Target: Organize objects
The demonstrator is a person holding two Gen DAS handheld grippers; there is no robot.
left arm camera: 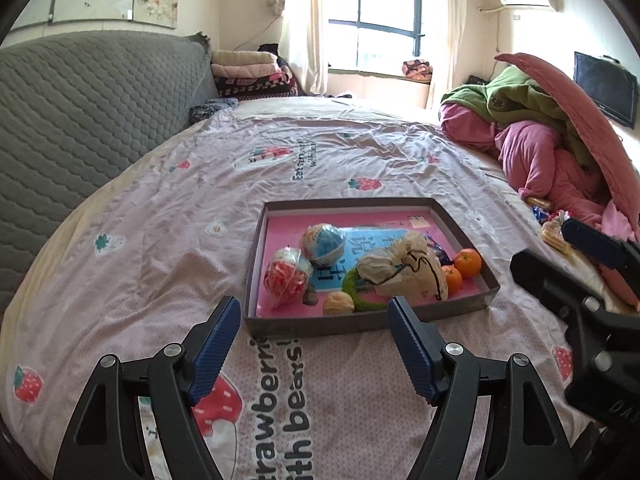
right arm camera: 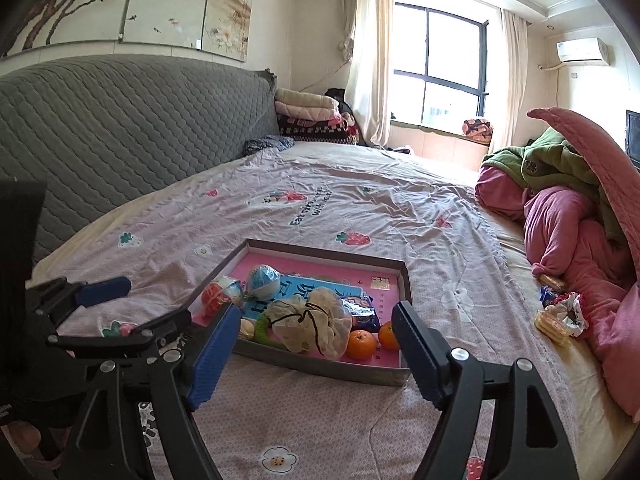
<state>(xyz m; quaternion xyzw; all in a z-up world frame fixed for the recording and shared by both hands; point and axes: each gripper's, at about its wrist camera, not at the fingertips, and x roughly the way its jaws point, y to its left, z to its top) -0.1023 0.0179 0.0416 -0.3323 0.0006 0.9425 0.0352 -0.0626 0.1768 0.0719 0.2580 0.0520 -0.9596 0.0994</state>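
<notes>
A shallow brown tray with a pink floor lies on the bed sheet. It holds a blue-white ball, a red-white ball, a beige drawstring bag, two oranges, a green ring, a small tan ball and a blue snack packet. My left gripper hovers open just before the tray's near wall, nothing between its fingers. My right gripper also stands open and empty, in front of the tray's near right part, above the bag.
Loose biscuit packs and a frilled cloth item lie on the sheet right of the tray, against a heap of pink and green bedding. A grey quilted headboard runs along the left. Folded blankets are stacked at the far corner.
</notes>
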